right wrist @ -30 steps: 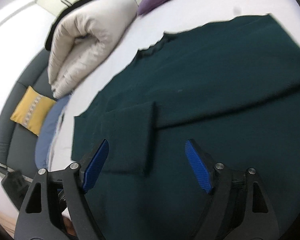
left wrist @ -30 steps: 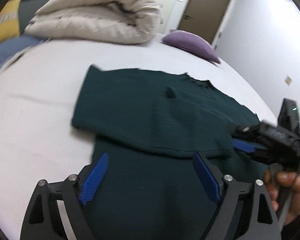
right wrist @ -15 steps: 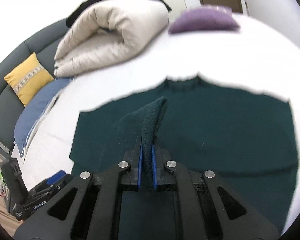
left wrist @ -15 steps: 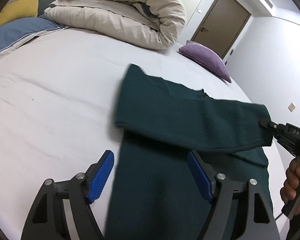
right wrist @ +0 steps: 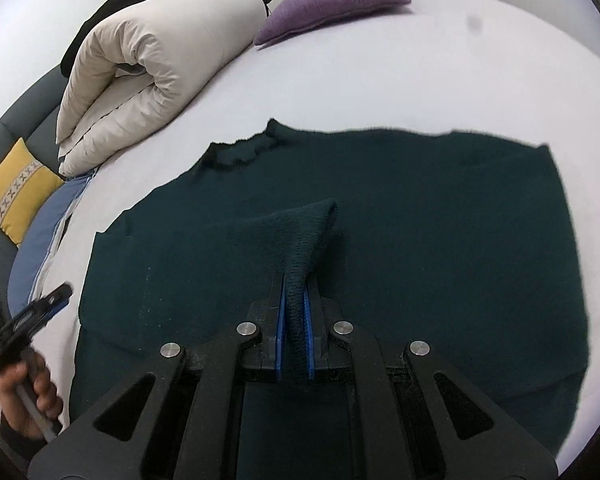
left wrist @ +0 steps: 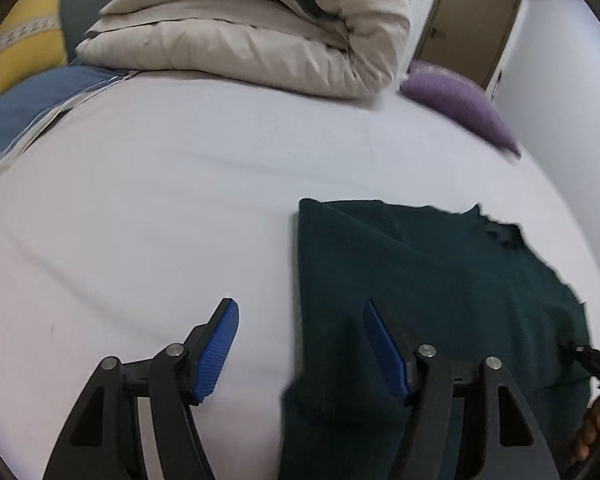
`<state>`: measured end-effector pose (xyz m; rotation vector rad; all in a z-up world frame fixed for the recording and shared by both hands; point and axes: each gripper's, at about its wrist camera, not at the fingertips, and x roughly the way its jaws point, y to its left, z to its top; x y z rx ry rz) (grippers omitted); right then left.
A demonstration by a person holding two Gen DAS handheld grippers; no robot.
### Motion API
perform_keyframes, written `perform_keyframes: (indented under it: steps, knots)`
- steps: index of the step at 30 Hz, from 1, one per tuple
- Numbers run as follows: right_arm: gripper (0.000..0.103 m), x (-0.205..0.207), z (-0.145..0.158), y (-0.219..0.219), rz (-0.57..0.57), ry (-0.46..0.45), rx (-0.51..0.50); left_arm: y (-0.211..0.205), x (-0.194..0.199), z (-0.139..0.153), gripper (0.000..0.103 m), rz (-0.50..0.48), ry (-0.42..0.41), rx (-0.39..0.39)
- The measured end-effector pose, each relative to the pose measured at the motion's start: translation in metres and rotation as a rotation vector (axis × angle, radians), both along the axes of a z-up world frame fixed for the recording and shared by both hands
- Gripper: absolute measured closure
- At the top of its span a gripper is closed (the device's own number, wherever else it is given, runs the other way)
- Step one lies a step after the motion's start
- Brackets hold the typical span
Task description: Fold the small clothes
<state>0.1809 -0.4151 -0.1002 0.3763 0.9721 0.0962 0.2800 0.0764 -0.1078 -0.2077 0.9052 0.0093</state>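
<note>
The dark green knitted sweater lies flat mid-frame on the white bed sheet. The right gripper pinches its ribbed cuff, apparently mid sleeve-fold; next, lay it across the body. The left gripper, closing, straddles the sweater's side edge ungripped.

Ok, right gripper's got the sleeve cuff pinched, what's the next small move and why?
Probably carry the sleeve cuff across the green sweater and lay it flat: the right gripper is shut on it, lifted above the body, while the closing left gripper holds nothing.
</note>
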Motion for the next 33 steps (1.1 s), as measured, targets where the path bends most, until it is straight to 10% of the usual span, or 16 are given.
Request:
perform_keyframes:
  steps: [10,33]
  knots:
    - [0.096,-0.01,-0.015,0.003,0.01,0.01,-0.014,-0.013,0.047,-0.025,0.093,-0.044,0.03,0.104]
    - [0.099,-0.003,-0.027,-0.009,-0.053,0.029,0.037,-0.037,-0.008,-0.025,0.085,-0.144,-0.029,0.227]
